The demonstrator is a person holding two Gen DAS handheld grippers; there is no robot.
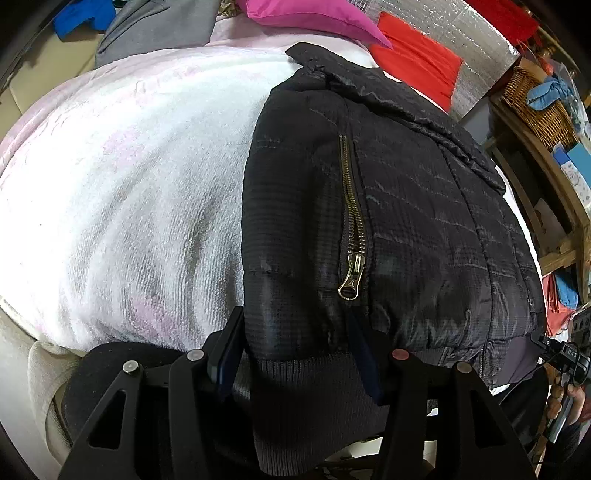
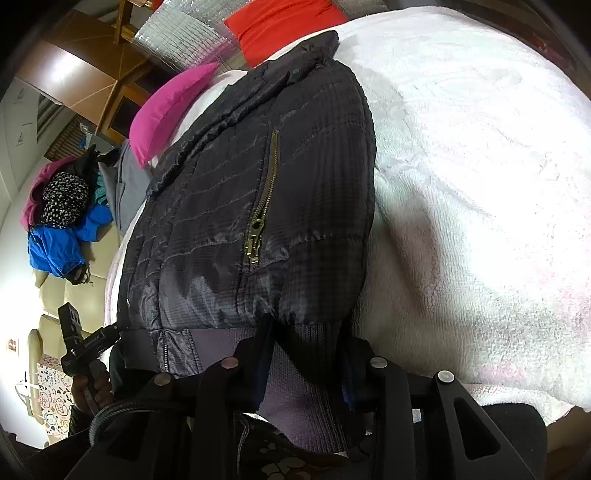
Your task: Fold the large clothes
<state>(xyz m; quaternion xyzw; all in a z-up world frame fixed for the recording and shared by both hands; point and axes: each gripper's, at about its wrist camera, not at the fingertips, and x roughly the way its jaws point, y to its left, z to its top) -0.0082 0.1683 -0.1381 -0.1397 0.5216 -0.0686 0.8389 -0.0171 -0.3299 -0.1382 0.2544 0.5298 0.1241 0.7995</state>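
Left hand-held gripper [image 1: 295, 347] clamped on ribbed hem [image 1: 295, 391] of black puffer jacket [image 1: 388, 206], right hand-held gripper [image 2: 306, 354] clamped on same hem, jacket flat on white blanket [image 1: 122, 184], pink pillow [image 1: 314, 14] beyond jacket collar

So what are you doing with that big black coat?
A person is folding it, holding a two-finger gripper in each hand. The black puffy jacket lies on a fluffy white blanket. The left gripper and the right gripper each have the jacket's ribbed bottom hem between their fingers, at opposite corners. The bottom edge hasn't been folded up yet.
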